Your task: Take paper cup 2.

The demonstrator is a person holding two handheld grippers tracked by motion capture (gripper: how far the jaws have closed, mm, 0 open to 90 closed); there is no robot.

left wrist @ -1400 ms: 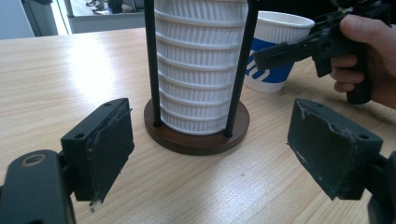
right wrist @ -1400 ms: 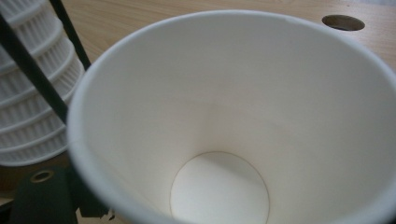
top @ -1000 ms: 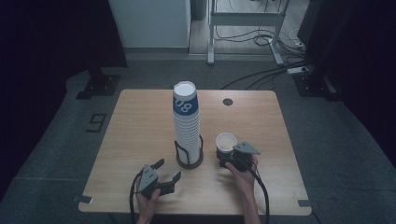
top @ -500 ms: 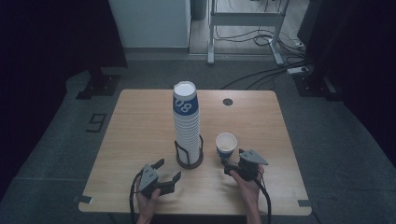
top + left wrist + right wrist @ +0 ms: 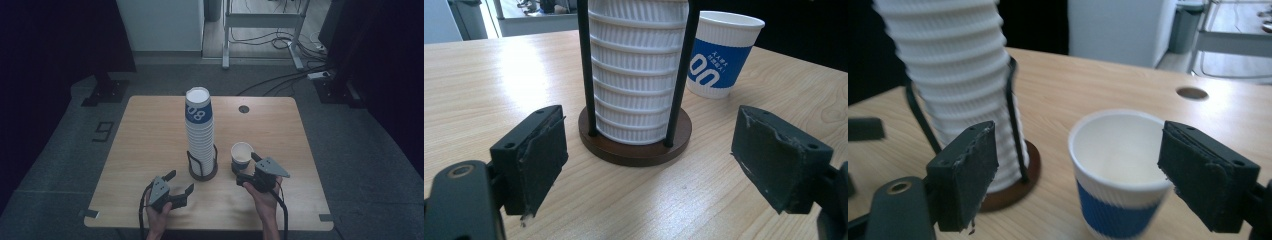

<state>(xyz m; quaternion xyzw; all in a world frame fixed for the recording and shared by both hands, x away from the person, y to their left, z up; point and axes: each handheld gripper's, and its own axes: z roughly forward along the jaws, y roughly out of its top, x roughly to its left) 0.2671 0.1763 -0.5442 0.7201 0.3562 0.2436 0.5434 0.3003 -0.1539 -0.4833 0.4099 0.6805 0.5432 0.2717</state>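
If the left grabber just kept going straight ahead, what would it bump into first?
Most likely the cup stand's round wooden base, with the stack of white cups standing in it. The left gripper points straight at it, jaws open.

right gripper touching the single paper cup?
Apart. The right gripper view shows the right gripper with a gap between each pad and the paper cup, jaws open.

Upright white-and-blue paper cup (image 5: 242, 155), empty, on table just right of cup stack (image 5: 200, 130)
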